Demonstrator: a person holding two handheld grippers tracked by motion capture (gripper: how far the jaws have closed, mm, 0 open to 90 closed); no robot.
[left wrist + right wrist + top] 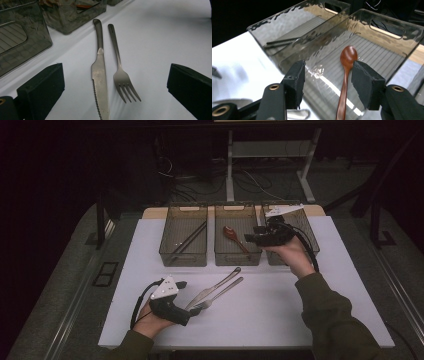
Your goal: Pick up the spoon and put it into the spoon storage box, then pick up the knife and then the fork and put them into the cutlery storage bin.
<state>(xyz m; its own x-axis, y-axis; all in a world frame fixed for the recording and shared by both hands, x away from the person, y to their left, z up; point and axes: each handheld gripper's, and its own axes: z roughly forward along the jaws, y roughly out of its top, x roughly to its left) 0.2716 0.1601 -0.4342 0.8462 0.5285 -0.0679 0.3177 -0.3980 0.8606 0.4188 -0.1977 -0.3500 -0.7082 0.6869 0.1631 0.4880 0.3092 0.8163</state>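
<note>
Sorting cutlery into bins: the wooden spoon [345, 72] is lying in the middle bin [237, 261], and the knife and fork are waiting.

The right gripper [256, 238] is hanging over the middle and right bins [314, 236], its jaws standing about half open with nothing pinched between them; the spoon is resting on the ribbed floor below. The left gripper [188, 296] is sitting low on the white table [260, 320], jaws spread wide and empty, facing the knife [100, 75] and fork [121, 72], which are lying side by side just ahead of it. Judging from this, the next move is calling for closing on one handle alone without dragging its neighbour. The chopsticks [189, 240] are lying in the left bin [183, 260].
</note>
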